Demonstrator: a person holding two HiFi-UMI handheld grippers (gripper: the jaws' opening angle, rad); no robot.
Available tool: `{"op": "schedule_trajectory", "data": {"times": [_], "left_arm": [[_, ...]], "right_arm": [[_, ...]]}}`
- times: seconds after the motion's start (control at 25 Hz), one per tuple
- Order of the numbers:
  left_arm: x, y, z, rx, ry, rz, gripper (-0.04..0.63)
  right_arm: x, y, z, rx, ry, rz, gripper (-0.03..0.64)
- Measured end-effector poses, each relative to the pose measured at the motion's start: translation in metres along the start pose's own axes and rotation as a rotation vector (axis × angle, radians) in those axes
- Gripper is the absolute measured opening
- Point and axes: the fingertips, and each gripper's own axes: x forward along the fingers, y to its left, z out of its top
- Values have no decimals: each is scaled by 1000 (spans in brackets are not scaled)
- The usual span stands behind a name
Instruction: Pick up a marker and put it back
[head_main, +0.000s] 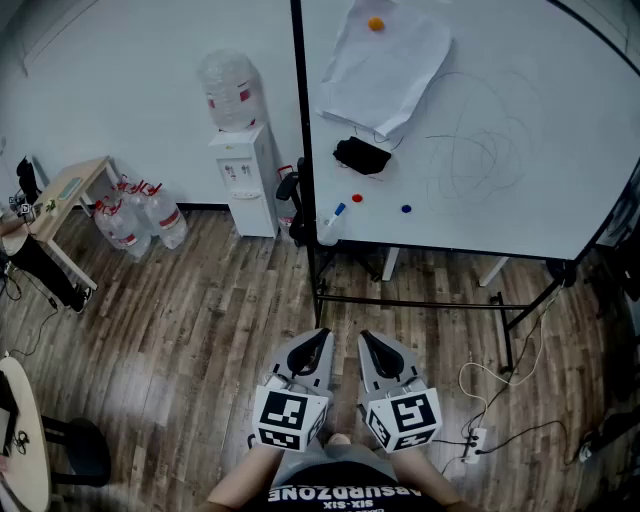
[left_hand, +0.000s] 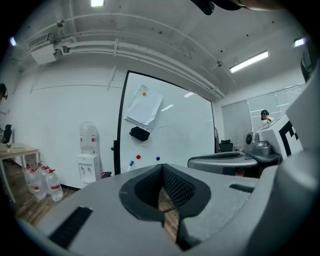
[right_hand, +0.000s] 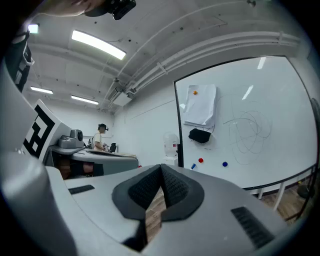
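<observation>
A marker with a blue cap (head_main: 334, 212) clings to the whiteboard (head_main: 500, 150) near its lower left edge; the same marker (left_hand: 131, 163) appears small in the left gripper view, and the marker (right_hand: 193, 166) shows in the right gripper view too. Both grippers hang low in front of the person, far from the board. The left gripper (head_main: 321, 337) is shut with nothing between its pads, and its tip (left_hand: 162, 167) points toward the board. Beside it, the right gripper (head_main: 366, 338) is also shut and empty, its tip (right_hand: 161, 167) aimed the same way.
On the board are a black eraser (head_main: 362, 155), a red magnet (head_main: 357, 198), a blue magnet (head_main: 406, 209) and a pinned paper sheet (head_main: 385, 60). A water dispenser (head_main: 245, 170) and water bottles (head_main: 140, 215) stand left. A power strip (head_main: 475, 440) with cables lies on the wooden floor.
</observation>
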Motion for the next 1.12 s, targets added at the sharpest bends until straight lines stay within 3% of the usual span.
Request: {"op": "schedule_trajectory", "data": {"times": [0.64, 0.92, 1.12], "left_arm": [[0, 9, 1, -14, 8, 10, 8], [19, 20, -1, -13, 23, 8, 8], [35, 26, -2, -12, 30, 5, 8]], "right_arm": [[8, -12, 3, 32, -13, -50, 0], [28, -21, -1, 54, 18, -27, 146], [42, -39, -3, 97, 18, -47, 164]]}}
